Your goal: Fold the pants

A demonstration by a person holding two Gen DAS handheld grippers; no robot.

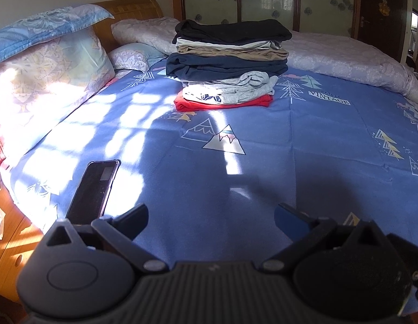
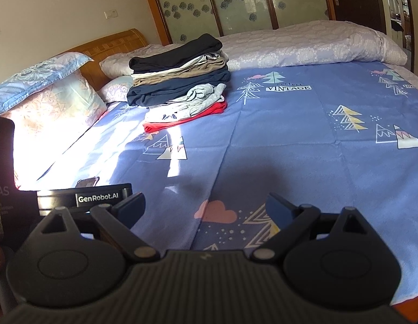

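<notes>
Left wrist view. My left tongs (image 1: 211, 213): jaws spread wide, gripping nothing, hanging over bare blue sheet. Bed sheet (image 1: 303, 145): blue, printed with mountains, pine trees and a "VINTAGE" label, lit by patches of window-grid sunlight on its left half. Stack of folded clothes (image 1: 230, 64): on the sheet toward the far side of the bed, well apart from my tongs; from the top, a black piece, pale and tan pieces, a navy piece, grey pieces, a red piece at the bottom. I cannot tell which of these pieces are pants. Phone (image 1: 94, 189): dark, in a clear case, lying flat on the sheet just beyond my left finger. Pillows (image 1: 47, 54): two patterned ones stacked at the left against the wooden headboard (image 1: 128, 10). Quilt (image 1: 343, 62): pale lilac, rolled along the far edge of the bed behind the stack.

Right wrist view. My right tongs (image 2: 206, 205): jaws also wide apart and holding nothing, above the sheet's pink cloud print. Stack of folded clothes (image 2: 182, 81): same order of colours, far ahead and to the left. My left tongs' body (image 2: 84, 199): black, labelled "GenRobot.AI", just beside my left finger. Phone (image 2: 87, 182): only a corner shows behind that body.
</notes>
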